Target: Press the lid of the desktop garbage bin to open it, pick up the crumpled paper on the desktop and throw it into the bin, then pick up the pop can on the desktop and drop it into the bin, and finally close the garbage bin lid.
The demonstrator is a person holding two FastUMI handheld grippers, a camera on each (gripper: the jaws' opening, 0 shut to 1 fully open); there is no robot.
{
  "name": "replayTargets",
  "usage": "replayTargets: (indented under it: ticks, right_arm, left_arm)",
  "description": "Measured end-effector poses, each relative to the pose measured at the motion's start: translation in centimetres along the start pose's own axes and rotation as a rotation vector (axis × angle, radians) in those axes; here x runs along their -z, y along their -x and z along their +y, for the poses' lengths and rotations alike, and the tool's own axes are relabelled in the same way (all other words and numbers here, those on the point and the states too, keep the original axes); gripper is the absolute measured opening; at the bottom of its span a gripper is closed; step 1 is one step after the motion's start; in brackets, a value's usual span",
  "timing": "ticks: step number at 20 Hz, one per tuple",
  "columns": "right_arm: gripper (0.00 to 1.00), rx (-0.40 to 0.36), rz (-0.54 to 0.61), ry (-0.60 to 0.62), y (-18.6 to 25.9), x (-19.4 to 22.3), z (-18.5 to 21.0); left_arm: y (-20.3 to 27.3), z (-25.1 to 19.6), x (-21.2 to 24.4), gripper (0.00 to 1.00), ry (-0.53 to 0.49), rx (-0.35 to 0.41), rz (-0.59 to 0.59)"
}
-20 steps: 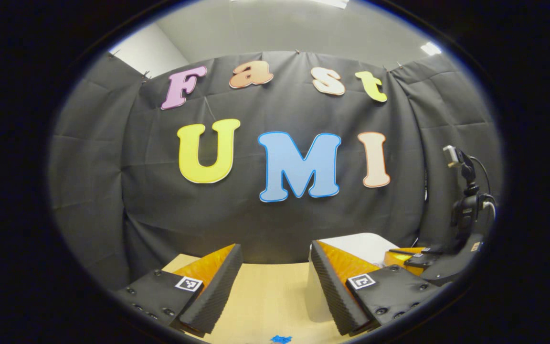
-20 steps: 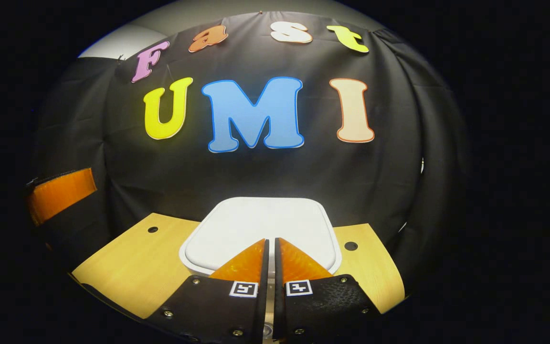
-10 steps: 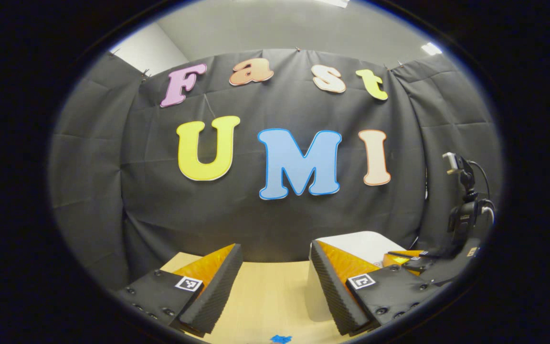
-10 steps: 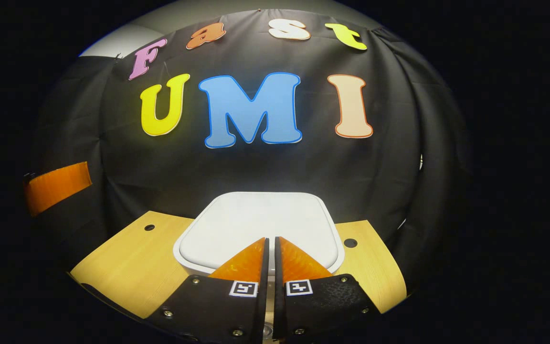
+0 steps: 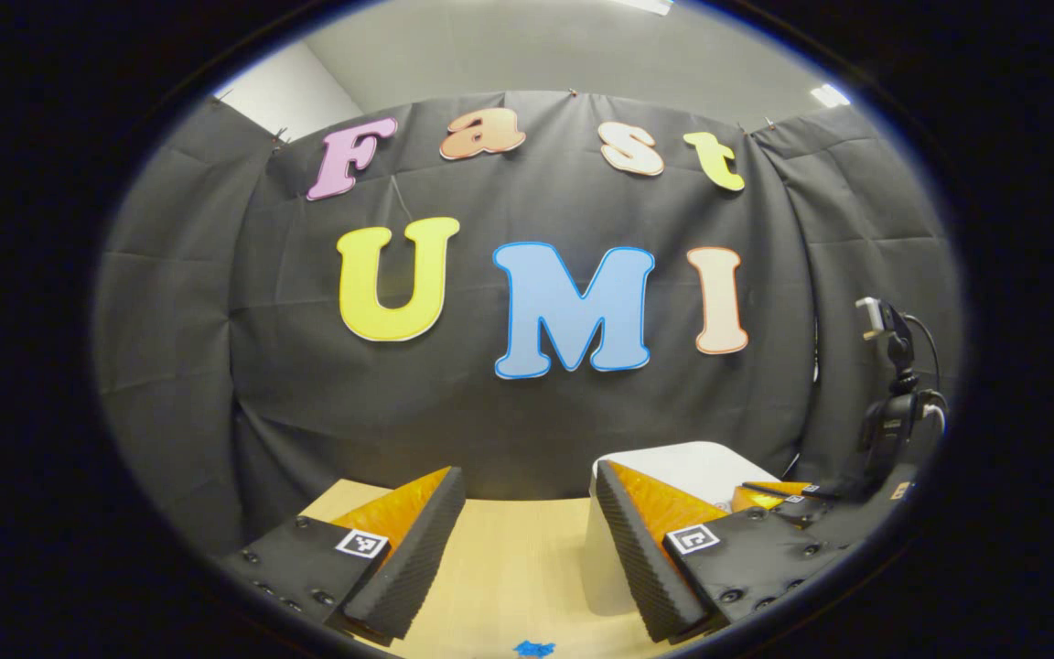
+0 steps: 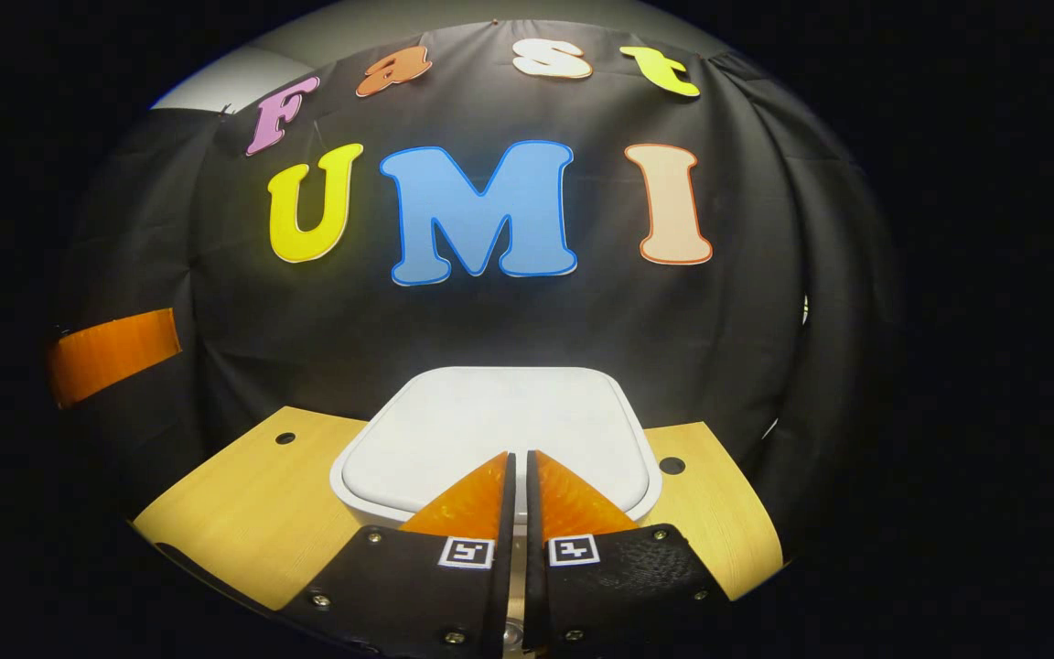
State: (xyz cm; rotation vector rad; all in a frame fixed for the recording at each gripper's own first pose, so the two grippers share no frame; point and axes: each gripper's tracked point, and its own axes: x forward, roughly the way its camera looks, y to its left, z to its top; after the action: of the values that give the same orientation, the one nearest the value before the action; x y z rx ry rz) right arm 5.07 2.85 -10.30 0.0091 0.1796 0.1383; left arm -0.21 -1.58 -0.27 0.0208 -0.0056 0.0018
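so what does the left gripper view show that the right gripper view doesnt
Left gripper view alone: the left hand-held gripper open over bare desktop, a blue scrap near the bottom edge, and the right hand-held gripper's body and camera mount at the far right. Right gripper view alone: the right hand-held gripper shut, tips at the closed lid, plus two holes in the desktop. Both share the white bin, wooden desktop and black cloth wall.

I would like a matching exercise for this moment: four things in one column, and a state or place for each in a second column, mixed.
Things:
1. right gripper
2. left gripper
3. bin lid
4. blue scrap

States or places:
A. flat, closed on the bin
B. fingers apart, nothing between
C. on the desktop, near edge
D. fingers together at the lid's front edge

Pairs: 1-D, 2-B, 3-A, 4-C
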Motion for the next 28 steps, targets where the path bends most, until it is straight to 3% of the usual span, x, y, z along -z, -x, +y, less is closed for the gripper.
replayTargets:
  ticks: [20, 28]
  right_arm:
    - [0.08, 0.020, 0.022, 0.036, 0.1, 0.6, 0.1]
    - [0.08, -0.025, -0.019, -0.006, 0.3, -0.8, 0.1]
  left_arm:
    - [1.1, 0.1, -0.4, 0.95, 0.028, 0.012, -0.017]
    - [1.9, 0.2, -1.2, 0.94, 0.026, 0.015, -0.043]
